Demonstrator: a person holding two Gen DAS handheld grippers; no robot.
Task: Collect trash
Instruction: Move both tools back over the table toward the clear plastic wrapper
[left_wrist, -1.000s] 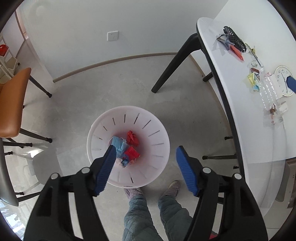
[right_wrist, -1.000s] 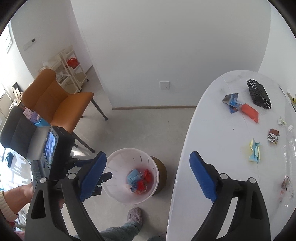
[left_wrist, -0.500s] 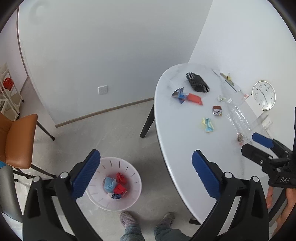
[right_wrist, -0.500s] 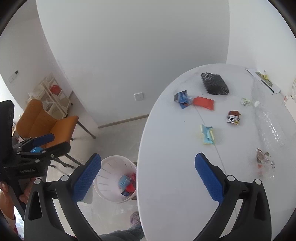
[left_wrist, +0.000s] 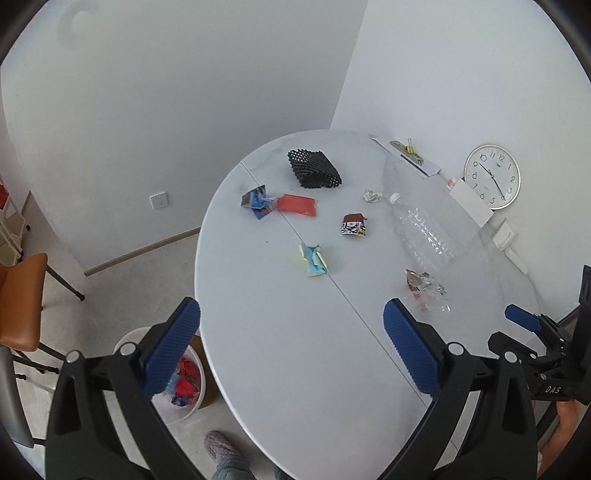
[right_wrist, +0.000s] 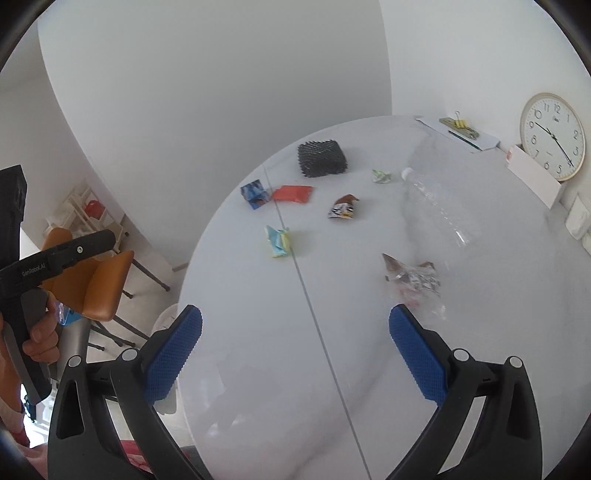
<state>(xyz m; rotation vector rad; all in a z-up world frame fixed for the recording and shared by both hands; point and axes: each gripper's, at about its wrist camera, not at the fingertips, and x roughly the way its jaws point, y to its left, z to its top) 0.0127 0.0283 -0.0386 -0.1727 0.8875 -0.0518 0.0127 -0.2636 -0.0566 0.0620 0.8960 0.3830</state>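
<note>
Trash lies on the white oval table (left_wrist: 288, 350): a yellow-blue wrapper (left_wrist: 314, 259), a red packet (left_wrist: 297, 204), a blue wrapper (left_wrist: 257, 202), a brown-white wrapper (left_wrist: 354, 224), a black mesh sleeve (left_wrist: 314, 169), a clear crumpled wrapper (left_wrist: 424, 288) and a clear bottle (left_wrist: 419, 230). The white bin (left_wrist: 184, 387) holds red and blue scraps on the floor at the left. My left gripper (left_wrist: 291, 347) is open and empty above the table's near edge. My right gripper (right_wrist: 295, 354) is open and empty, with the clear wrapper (right_wrist: 412, 280) just beyond its right finger.
A wall clock (left_wrist: 492, 176), a white box (left_wrist: 469, 201) and papers with a clip (left_wrist: 406, 151) stand at the table's far right. An orange chair (left_wrist: 22, 302) stands left of the bin. A slippered foot (left_wrist: 221, 448) is by the table.
Both grippers have swung up and right from above the bin to face the table top. Both stay open and empty.
</note>
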